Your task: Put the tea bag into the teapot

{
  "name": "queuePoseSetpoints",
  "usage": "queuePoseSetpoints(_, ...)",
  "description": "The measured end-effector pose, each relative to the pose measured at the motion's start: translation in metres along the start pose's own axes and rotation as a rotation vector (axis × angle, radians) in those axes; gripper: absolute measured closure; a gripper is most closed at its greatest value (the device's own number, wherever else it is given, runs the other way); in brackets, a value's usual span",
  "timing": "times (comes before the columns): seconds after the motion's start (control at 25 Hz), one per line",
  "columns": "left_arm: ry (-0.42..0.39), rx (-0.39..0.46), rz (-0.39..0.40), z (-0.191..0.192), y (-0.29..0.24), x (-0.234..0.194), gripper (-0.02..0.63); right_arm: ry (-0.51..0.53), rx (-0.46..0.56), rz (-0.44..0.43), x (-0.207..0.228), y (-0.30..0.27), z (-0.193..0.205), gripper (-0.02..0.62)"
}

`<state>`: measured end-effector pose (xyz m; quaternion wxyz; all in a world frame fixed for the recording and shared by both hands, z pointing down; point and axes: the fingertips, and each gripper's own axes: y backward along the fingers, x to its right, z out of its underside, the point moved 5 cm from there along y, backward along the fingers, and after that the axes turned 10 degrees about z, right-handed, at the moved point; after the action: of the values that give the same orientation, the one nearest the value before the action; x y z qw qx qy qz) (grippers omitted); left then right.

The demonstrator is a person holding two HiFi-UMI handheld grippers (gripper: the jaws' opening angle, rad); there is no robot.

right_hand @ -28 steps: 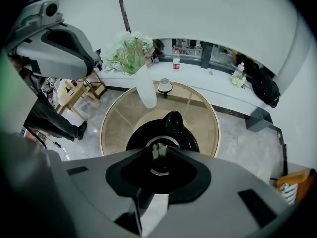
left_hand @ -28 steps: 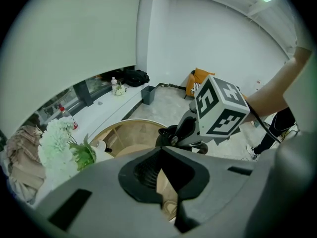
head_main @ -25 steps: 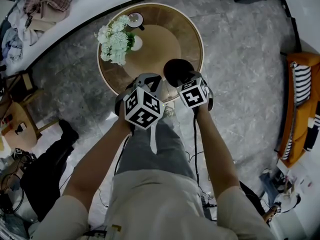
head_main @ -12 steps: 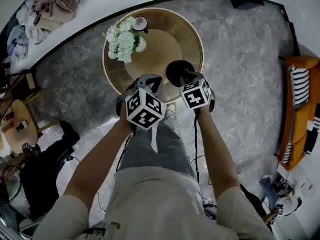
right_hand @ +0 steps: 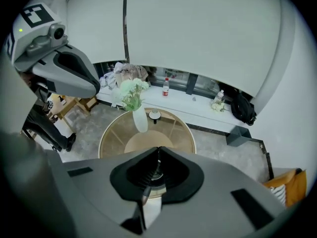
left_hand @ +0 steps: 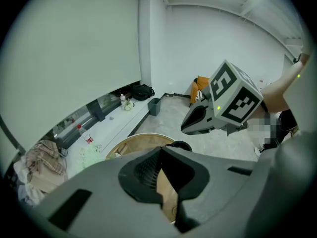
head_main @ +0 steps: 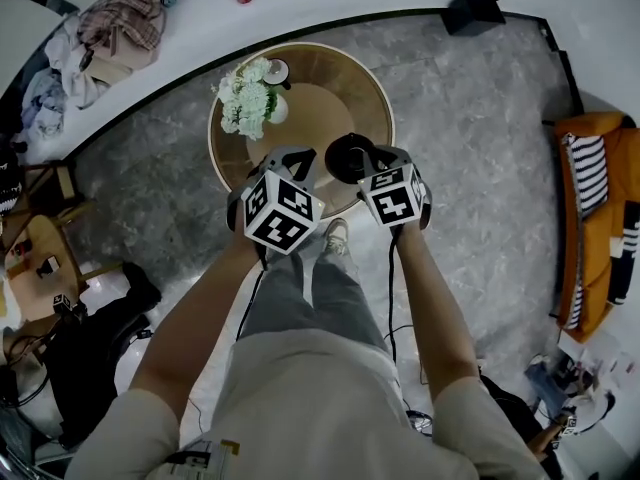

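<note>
A black teapot stands near the front edge of a round wooden table. Its top also peeks over the left gripper's body in the left gripper view, teapot. My right gripper hangs right beside and above the teapot. Its jaws are closing and their tips nearly touch, right gripper. A small pale round part shows through the slit behind them; I cannot tell what it is. My left gripper hovers at the table's front edge, left of the teapot, tips together, left gripper. No tea bag shows in any view.
A white vase of pale flowers and a small round cup stand at the table's back left. A long white ledge with bottles runs behind the table. An orange sofa is at the right, a wooden chair at the left.
The head view has pulled back, so the table looks smaller. Both grippers have stayed in front of the teapot, the right one now overlapping its right side.
</note>
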<state>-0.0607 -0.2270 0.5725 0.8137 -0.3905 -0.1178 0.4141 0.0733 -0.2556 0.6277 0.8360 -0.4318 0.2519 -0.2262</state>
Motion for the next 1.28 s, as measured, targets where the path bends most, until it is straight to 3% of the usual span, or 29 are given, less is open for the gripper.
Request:
queuePoseSetpoints(0.24,-0.103,0.005,-0.056,-0.027,0.027,0.003,0.598,-0.026,0.085,0.043,0.021,0.050,-0.032,0.581)
queuePoseSetpoints(0.56,-0.120,0.107,-0.083,-0.073,0.078,0.012,0.598,-0.095,0.245,0.112,0.052,0.124,-0.081,0.586)
queuePoseSetpoints(0.8,-0.133,0.195,-0.133,-0.109,0.126,0.013,0.598,-0.215,0.398,0.032,0.064,0.183,-0.118,0.586)
queuePoseSetpoints(1.08,-0.199,0.264,-0.191,-0.148,0.176,0.015,0.598,-0.214,0.588,0.050,0.077,0.260,-0.160,0.586)
queuePoseSetpoints(1.28,-0.218,0.362,-0.220,-0.173,0.215,0.021,0.598,-0.191,0.711,0.076,0.080,0.316,-0.177,0.586)
